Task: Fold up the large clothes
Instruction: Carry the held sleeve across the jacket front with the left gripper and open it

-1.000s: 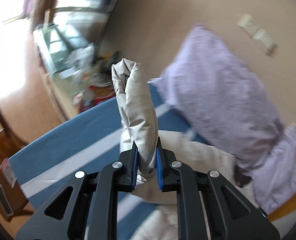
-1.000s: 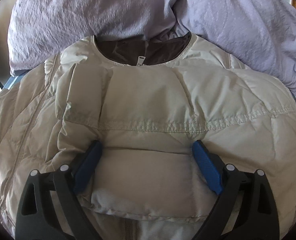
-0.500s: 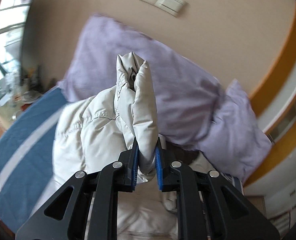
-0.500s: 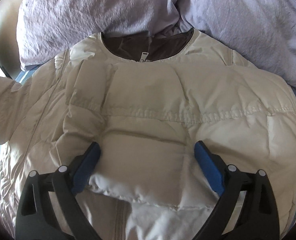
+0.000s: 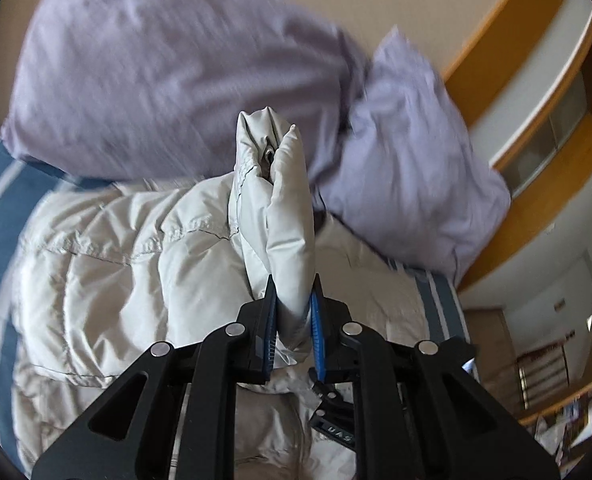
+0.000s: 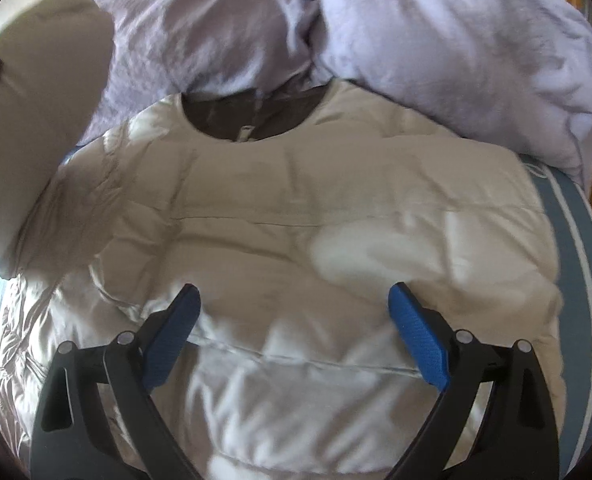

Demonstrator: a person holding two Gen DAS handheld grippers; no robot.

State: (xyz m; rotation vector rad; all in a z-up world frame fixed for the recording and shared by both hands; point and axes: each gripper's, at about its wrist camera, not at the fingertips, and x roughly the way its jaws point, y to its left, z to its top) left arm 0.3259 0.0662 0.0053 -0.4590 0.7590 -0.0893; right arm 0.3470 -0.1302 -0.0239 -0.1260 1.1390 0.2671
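Sleeve cuff (image 5: 284, 216) of cream quilted puffer jacket (image 6: 296, 216) is clamped in left gripper (image 5: 293, 320), now swung from bedside across over jacket body, toward lilac pillows (image 5: 156, 68). Jacket is spread on blue striped bedsheet (image 6: 576, 248). Right gripper (image 6: 294, 328) is held wide, empty, lifted slightly above jacket. Sleeve fold is judged nearly ready for laying down.

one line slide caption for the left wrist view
Left gripper clamps the cream puffer jacket's sleeve above the jacket body, lilac pillows behind.
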